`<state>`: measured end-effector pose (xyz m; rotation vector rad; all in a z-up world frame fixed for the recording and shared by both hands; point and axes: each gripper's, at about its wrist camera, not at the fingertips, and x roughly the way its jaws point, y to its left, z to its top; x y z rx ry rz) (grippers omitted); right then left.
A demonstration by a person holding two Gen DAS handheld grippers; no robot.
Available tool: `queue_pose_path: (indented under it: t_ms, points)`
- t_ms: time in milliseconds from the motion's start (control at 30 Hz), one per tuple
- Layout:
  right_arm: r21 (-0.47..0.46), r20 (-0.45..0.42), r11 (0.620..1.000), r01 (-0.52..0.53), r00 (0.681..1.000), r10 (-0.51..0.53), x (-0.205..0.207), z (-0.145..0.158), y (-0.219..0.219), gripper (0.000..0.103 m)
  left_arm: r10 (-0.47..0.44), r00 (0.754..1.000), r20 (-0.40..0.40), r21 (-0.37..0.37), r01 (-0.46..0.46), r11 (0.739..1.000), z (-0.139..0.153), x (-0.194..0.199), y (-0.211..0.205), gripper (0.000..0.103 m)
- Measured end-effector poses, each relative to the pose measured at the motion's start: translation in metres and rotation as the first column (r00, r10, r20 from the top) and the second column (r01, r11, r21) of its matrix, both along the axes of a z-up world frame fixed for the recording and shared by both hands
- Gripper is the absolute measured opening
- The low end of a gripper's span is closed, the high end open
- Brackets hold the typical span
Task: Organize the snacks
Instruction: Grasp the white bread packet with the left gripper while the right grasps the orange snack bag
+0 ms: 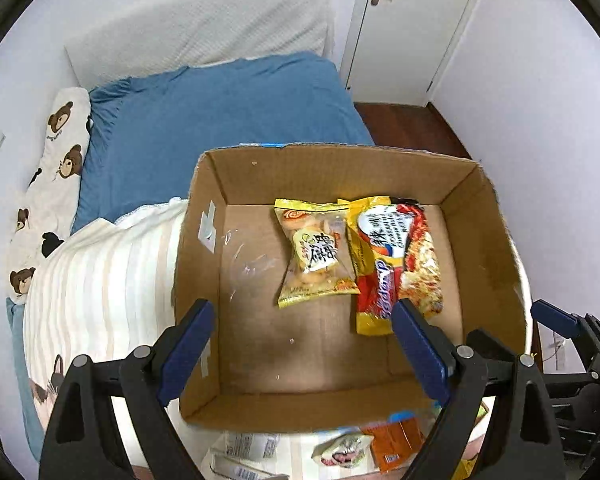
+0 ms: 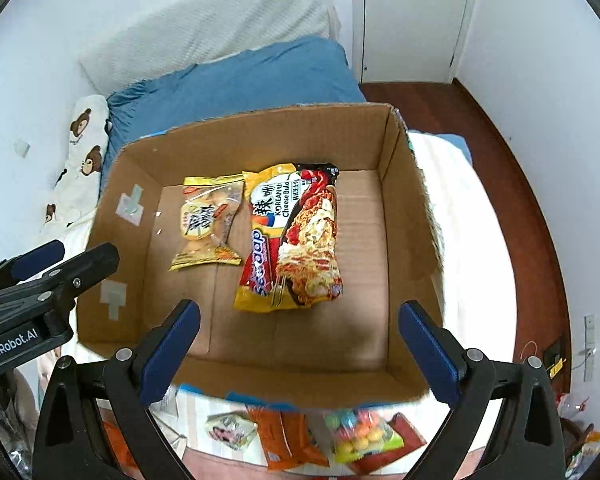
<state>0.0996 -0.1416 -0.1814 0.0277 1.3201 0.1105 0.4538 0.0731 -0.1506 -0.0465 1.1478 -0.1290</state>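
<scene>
Two packets already flat in the box [image 2: 400,208]: noodle packet [image 2: 296,236] mid-floor, biscuit bag [image 2: 208,224] touching its side, toward the far wall. Left tongs [image 1: 304,344] and right tongs [image 2: 300,344] wide, empty, above it. More snacks [image 2: 360,432] waiting beside the near wall, likely next.

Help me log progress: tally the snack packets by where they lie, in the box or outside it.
In the cardboard box: 2 (noodle packet, biscuit packet)
Outside, on the bed: 3 clearly seen (white packet, orange packet, candy bag)
Total: 5
</scene>
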Motion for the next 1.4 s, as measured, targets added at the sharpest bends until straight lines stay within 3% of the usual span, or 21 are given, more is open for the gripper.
queue_pose_path:
  t_ms: [300, 500, 667, 800, 933, 1000, 1067, 1167, 1300, 1400]
  points:
    - [0.014, 0.085, 1.0, -0.009, 0.996, 0.008, -0.039, 0.04, -0.001, 0.101, -0.002, 0.996, 0.089, 0.005, 0.002, 1.0, 0.034, -0.045, 0.0, 0.09]
    - [0.063, 0.097, 0.998, 0.001, 0.995, -0.007, -0.07, 0.056, -0.007, 0.101, 0.026, 0.995, 0.096, -0.026, -0.024, 0.999, 0.044, -0.072, 0.01, 0.09]
    - [0.179, 0.004, 0.983, 0.049, 0.999, -0.05, -0.107, 0.043, -0.023, 0.101, 0.089, 0.993, 0.082, -0.037, -0.086, 0.996, 0.033, -0.113, 0.037, 0.091]
    - [0.24, -0.113, 0.964, 0.111, 0.99, -0.086, -0.137, 0.003, -0.033, 0.101, 0.184, 0.983, -0.008, -0.013, -0.184, 0.983, -0.006, -0.155, 0.076, 0.091]
    - [0.204, -0.195, 0.974, 0.096, 0.979, -0.056, -0.151, -0.041, -0.025, 0.101, 0.318, 0.925, -0.21, -0.031, -0.331, 0.943, -0.073, -0.189, 0.121, 0.09]
    - [0.169, -0.21, 0.983, 0.074, 0.977, -0.038, -0.152, -0.06, -0.017, 0.1, 0.373, 0.865, -0.337, -0.084, -0.422, 0.903, -0.109, -0.201, 0.14, 0.089]
    - [0.139, -0.211, 0.989, 0.05, 0.977, -0.019, -0.149, -0.074, -0.01, 0.093, 0.408, 0.809, -0.424, -0.165, -0.512, 0.843, -0.134, -0.208, 0.15, 0.089]
    - [0.095, -0.207, 0.995, 0.016, 0.978, 0.004, -0.139, -0.091, 0.002, 0.076, 0.414, 0.777, -0.474, -0.233, -0.565, 0.792, -0.154, -0.202, 0.148, 0.087]
    - [0.02, -0.22, 1.0, -0.012, 0.975, 0.016, -0.122, -0.116, 0.012, 0.074, 0.378, 0.765, -0.522, -0.236, -0.555, 0.797, -0.178, -0.171, 0.129, 0.081]
    - [-0.02, -0.257, 0.999, -0.036, 0.966, 0.03, -0.113, -0.136, 0.017, 0.074, 0.381, 0.743, -0.55, -0.183, -0.552, 0.813, -0.201, -0.152, 0.122, 0.081]
